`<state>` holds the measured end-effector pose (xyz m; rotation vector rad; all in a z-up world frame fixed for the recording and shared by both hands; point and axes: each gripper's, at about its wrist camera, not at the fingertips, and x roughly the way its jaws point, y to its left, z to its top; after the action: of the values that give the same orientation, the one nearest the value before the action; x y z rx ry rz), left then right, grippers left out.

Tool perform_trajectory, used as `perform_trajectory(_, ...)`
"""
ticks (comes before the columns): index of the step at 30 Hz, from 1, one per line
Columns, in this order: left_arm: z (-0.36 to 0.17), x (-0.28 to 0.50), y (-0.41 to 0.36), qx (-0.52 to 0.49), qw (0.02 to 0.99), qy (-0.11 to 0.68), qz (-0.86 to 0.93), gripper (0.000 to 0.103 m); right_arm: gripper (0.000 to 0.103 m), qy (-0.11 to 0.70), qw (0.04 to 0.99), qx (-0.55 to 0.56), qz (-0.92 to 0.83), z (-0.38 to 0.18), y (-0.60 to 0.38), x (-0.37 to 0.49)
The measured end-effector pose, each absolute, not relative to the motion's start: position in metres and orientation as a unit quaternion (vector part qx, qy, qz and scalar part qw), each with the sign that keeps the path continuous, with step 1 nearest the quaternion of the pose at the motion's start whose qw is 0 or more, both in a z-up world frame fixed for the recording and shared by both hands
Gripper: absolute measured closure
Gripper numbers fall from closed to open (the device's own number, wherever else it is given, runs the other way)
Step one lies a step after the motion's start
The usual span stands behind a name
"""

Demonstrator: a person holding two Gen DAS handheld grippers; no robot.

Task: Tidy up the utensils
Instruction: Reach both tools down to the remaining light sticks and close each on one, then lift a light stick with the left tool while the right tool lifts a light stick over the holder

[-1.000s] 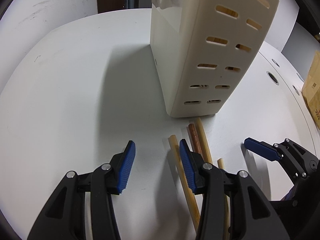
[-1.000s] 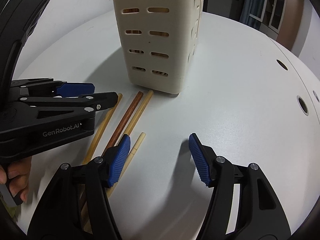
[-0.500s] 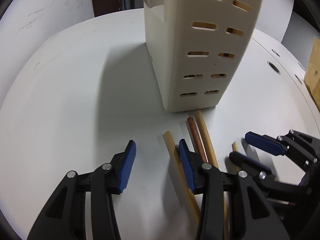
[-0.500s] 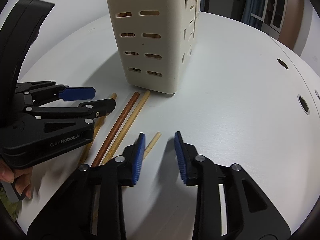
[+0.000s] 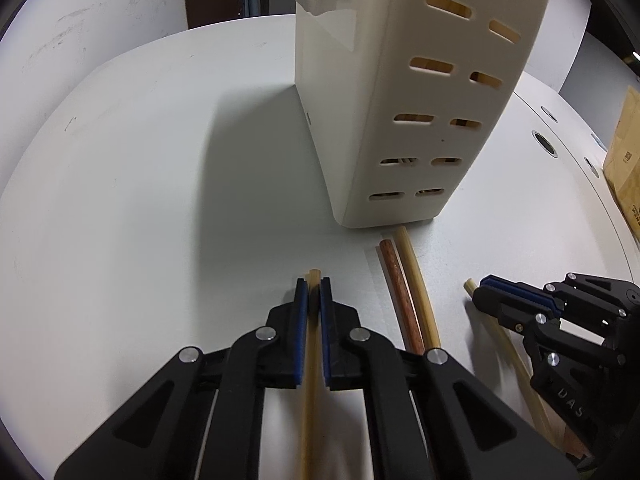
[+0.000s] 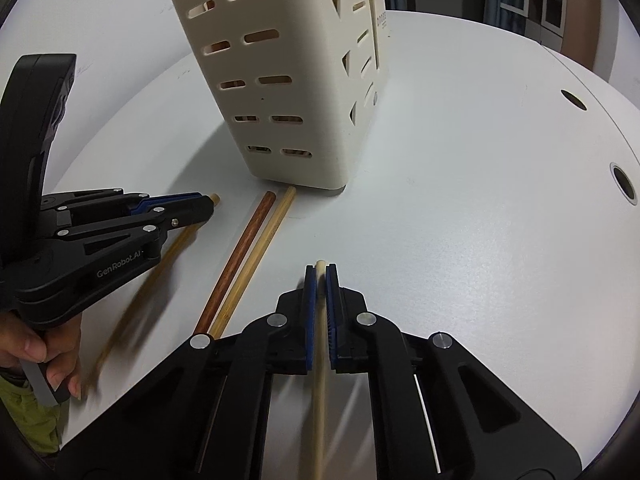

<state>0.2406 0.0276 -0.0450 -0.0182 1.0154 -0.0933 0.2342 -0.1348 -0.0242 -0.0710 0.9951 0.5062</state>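
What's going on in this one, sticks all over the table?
A person is tidying chopsticks with a handheld gripper in each hand. The left gripper has just closed on one pale chopstick, and the right gripper has just closed on another light chopstick. Both sticks look low, at or near the white table. A reddish-brown chopstick and a tan one lie side by side in front of the slotted cream utensil holder, which already has sticks showing through its slots.

Both grippers, the left gripper (image 5: 314, 286) and the right gripper (image 6: 320, 270), are matte black plastic with blue ribbed pads lining the jaws and round silver screws at the pivots. White "GenRobot.AI" lettering marks the left one's side.
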Motion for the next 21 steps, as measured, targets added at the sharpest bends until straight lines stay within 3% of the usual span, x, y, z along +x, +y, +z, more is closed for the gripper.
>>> perform_trajectory(21, 0.055, 0.186, 0.036, -0.048, 0.942, 0.328, -0.05, 0.097, 0.099, 0.35, 0.895, -0.013, 0.278, 0.055, -0.163, 0.209)
